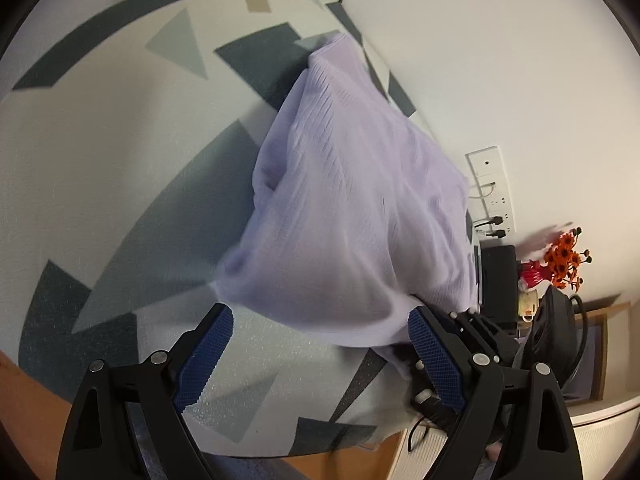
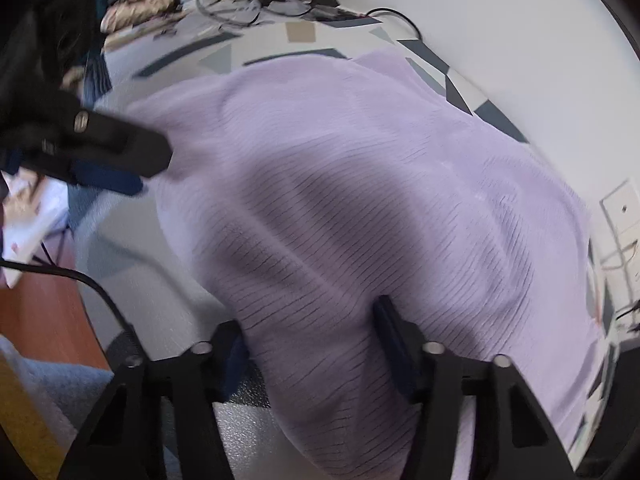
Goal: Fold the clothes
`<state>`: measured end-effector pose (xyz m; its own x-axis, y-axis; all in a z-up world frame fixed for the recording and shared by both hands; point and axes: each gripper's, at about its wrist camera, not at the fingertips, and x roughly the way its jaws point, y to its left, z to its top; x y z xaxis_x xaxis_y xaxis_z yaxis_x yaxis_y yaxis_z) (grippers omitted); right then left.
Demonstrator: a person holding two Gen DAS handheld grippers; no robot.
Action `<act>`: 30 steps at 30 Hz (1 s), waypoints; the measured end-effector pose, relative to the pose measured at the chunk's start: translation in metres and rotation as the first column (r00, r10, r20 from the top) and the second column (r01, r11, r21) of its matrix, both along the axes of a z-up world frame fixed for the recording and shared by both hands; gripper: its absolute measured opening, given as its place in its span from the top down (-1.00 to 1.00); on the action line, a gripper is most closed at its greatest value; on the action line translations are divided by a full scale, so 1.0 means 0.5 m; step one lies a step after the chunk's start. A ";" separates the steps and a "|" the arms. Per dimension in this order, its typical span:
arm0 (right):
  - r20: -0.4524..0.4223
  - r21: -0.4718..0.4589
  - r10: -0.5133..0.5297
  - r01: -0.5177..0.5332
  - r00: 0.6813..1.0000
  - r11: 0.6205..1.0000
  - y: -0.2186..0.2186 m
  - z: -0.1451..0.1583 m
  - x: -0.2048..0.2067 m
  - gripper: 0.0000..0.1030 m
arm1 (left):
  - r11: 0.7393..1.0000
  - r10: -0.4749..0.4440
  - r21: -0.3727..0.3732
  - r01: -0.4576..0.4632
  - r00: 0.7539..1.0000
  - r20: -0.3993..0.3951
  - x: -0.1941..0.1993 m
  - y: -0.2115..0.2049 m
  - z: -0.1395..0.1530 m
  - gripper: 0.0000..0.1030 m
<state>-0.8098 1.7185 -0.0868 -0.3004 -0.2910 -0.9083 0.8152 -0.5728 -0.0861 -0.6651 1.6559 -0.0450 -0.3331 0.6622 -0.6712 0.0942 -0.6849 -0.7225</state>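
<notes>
Right gripper [image 2: 316, 336]: a bunched fold of the lilac ribbed garment [image 2: 360, 200] runs between its two fingers and fills the gap, and the jaws are clenched on that fold. The picture is blurred, so pad contact shows best at the right-hand finger.

Left gripper [image 1: 320, 336]: jaws released and spread wide, blue pads [image 1: 206, 360] bare. The lower edge of the garment [image 1: 340, 200] hangs just beyond the fingertips and is not pinched.

Garment position: draped in a raised mound over the tabletop, which carries a pale cloth with grey geometric shapes [image 1: 120, 160]. Its near end is gathered at the right gripper. Its far end reaches toward the wall-side edge of the cloth. In the right wrist view the left gripper [image 2: 136, 168] hovers beside the garment's left edge.

Beyond the table edge, left wrist view: a red vase [image 1: 534, 276] holds orange flowers [image 1: 566, 260]. It stands near a black box [image 1: 498, 280]. A wall socket panel [image 1: 490, 192] is mounted above.

Far end of the table, right wrist view: loose cables [image 2: 248, 4] and folded fabrics [image 2: 136, 4], too blurred to detail.
</notes>
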 end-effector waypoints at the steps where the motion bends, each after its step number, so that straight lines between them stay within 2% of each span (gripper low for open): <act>1: 0.053 -0.049 -0.032 0.035 0.998 0.998 0.011 0.008 -0.019 0.33 | 1.000 0.003 0.004 -0.003 1.000 -0.008 -0.002 -0.001 0.002 -0.72; 4: 0.204 -0.161 -0.101 0.135 0.974 0.978 0.045 0.018 -0.070 0.47 | 1.000 0.006 0.008 -0.006 1.000 -0.031 -0.009 -0.003 0.007 -0.72; 8: 0.264 -0.203 -0.095 0.152 0.960 0.967 0.058 0.022 -0.094 0.51 | 0.999 -0.027 -0.025 0.025 0.997 -0.071 -0.016 0.011 0.020 -0.72; 12: 0.283 -0.218 -0.082 0.148 0.956 0.965 0.064 0.024 -0.100 0.52 | 0.973 -0.139 -0.205 0.102 0.975 -0.172 -0.013 0.067 0.048 -0.72; 14: 0.298 -0.232 -0.082 0.156 0.951 0.960 0.072 0.027 -0.096 0.52 | 0.960 -0.175 -0.254 0.122 0.965 -0.195 -0.014 0.092 0.052 -0.72; 17: 0.315 -0.255 -0.082 0.167 0.946 0.952 0.085 0.030 -0.083 0.54 | 0.984 -0.136 -0.132 0.119 0.982 -0.128 -0.031 0.093 0.032 -0.72; 18: 0.320 -0.263 -0.082 0.171 0.944 0.950 0.089 0.031 -0.082 0.55 | 0.995 -0.095 -0.030 0.093 0.992 -0.081 -0.038 0.083 0.018 -0.72; 19: 0.325 -0.271 -0.081 0.175 0.942 0.947 0.093 0.031 -0.080 0.55 | 0.996 -0.059 0.071 0.060 0.998 -0.029 -0.046 0.073 0.003 -0.72; 20: 0.329 -0.277 -0.080 0.177 0.941 0.944 0.093 0.031 -0.079 0.55 | 0.985 -0.024 0.171 0.019 0.999 0.027 -0.052 0.061 -0.012 -0.72; 21: 0.333 -0.283 -0.077 0.178 0.940 0.943 0.093 0.031 -0.080 0.56 | 0.961 0.033 0.270 -0.058 0.995 0.094 -0.054 0.044 -0.029 -0.72; 22: 0.333 -0.285 -0.073 0.174 0.940 0.943 0.094 0.031 -0.079 0.56 | 0.925 0.082 0.355 -0.135 0.984 0.161 -0.056 0.028 -0.044 -0.72; 23: 0.332 -0.286 -0.069 0.170 0.941 0.943 0.095 0.031 -0.079 0.56 | 0.908 0.120 0.378 -0.182 0.976 0.183 -0.057 0.015 -0.048 -0.72; 26: 0.332 -0.292 -0.059 0.162 0.941 0.943 0.100 0.028 -0.078 0.56 | 0.937 0.207 0.262 -0.232 0.971 0.120 -0.061 -0.004 -0.026 -0.72; 28: 0.339 -0.298 -0.053 0.161 0.939 0.941 0.102 0.027 -0.080 0.56 | 0.974 0.135 0.173 -0.146 0.988 0.076 -0.066 0.022 -0.018 -0.72; 30: 0.345 -0.303 -0.045 0.157 0.937 0.940 0.103 0.027 -0.082 0.56 | 0.994 0.071 0.082 -0.076 0.996 0.056 -0.067 0.052 -0.014 -0.72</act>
<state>-0.8511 1.7701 -0.0733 -0.0445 -0.5669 -0.8226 0.7012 -0.6042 0.3785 -0.6984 1.6818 -0.0520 -0.3483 0.6918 -0.6325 0.1820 -0.6120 -0.7696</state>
